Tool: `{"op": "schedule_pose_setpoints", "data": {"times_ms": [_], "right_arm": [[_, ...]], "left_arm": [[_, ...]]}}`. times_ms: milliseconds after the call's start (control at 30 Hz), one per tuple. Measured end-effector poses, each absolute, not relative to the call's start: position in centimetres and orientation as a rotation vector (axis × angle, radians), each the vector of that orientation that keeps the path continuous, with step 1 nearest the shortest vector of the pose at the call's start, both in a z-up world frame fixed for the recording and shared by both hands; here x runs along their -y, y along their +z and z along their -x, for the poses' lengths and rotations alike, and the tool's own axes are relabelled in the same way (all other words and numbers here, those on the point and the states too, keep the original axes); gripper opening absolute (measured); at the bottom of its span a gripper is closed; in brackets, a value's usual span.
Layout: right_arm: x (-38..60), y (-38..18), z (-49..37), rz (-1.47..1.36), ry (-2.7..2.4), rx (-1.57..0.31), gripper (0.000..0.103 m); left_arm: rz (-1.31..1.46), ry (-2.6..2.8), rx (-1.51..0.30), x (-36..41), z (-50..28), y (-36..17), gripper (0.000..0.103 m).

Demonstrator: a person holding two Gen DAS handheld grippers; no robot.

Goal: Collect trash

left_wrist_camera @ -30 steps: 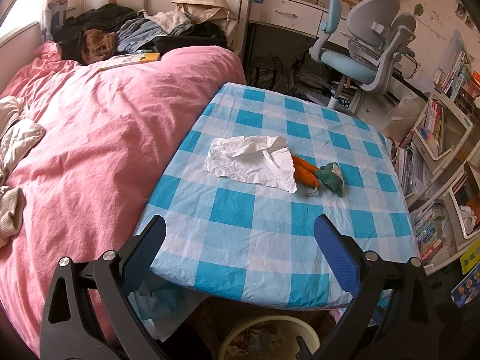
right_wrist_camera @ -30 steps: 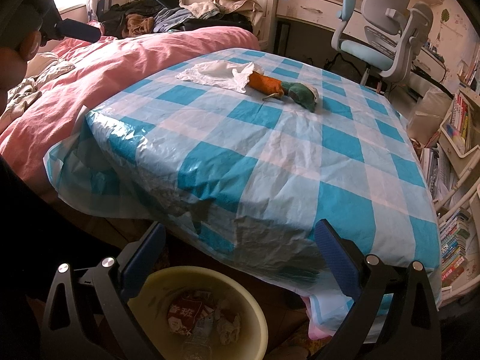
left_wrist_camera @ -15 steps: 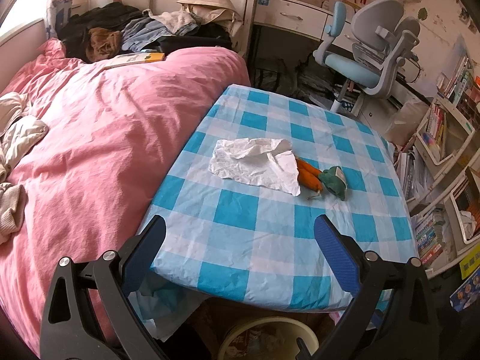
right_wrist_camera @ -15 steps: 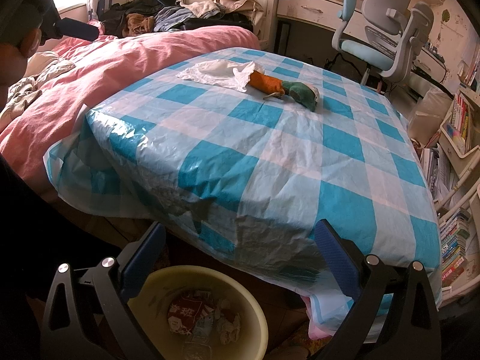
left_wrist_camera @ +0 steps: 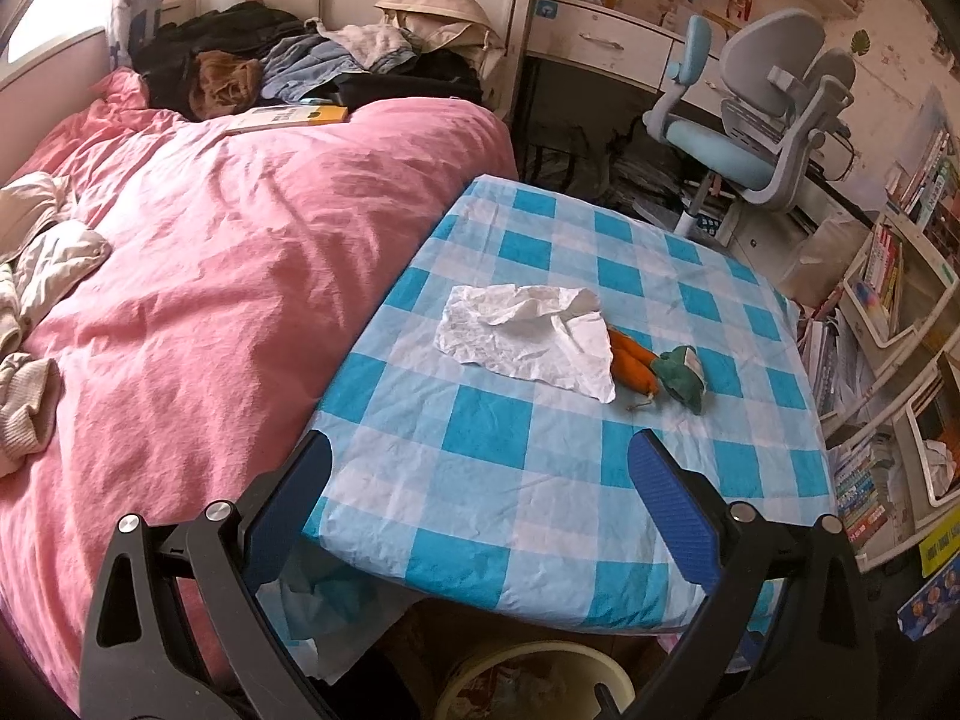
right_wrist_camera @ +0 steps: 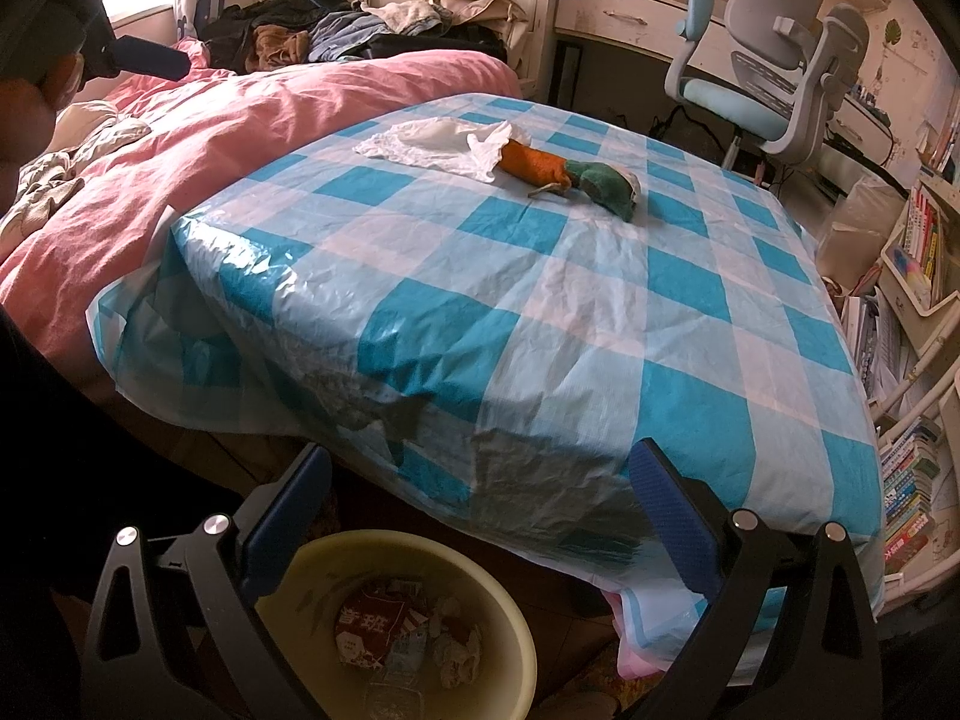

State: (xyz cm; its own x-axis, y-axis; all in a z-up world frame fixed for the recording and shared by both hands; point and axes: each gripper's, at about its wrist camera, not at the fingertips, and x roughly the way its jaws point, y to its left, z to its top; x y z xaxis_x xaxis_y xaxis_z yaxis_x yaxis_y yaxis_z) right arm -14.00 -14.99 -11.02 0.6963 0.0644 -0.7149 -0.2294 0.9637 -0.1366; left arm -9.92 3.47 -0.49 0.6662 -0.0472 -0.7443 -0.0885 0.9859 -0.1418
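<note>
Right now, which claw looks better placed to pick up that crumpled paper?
Left, probably. The left claw hangs open above the table, facing the crumpled paper. The right claw sits lower, over the bin.

A child's bedroom — pink bed (left_wrist_camera: 240, 276), desk chair (left_wrist_camera: 762, 138), bookshelves (left_wrist_camera: 900, 276), checked table (left_wrist_camera: 540, 456).

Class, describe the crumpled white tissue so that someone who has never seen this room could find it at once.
Find the table with the blue-and-white checked cloth beside the pink bed. Near its middle lies the crumpled white tissue, spread flat. Its edge overlaps the orange carrot toy with the green top; the tissue alone is plain white paper.
</note>
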Motion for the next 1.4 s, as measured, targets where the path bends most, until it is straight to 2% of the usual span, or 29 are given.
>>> {"op": "schedule_pose_setpoints", "data": {"times_ms": [1400], "right_arm": [[14.73, -11.49, 13.98, 0.231, 0.173, -0.801, 0.095]], "left_arm": [[0.202, 0.06, -0.842, -4.44, 9.78, -0.68, 0.096]]}}
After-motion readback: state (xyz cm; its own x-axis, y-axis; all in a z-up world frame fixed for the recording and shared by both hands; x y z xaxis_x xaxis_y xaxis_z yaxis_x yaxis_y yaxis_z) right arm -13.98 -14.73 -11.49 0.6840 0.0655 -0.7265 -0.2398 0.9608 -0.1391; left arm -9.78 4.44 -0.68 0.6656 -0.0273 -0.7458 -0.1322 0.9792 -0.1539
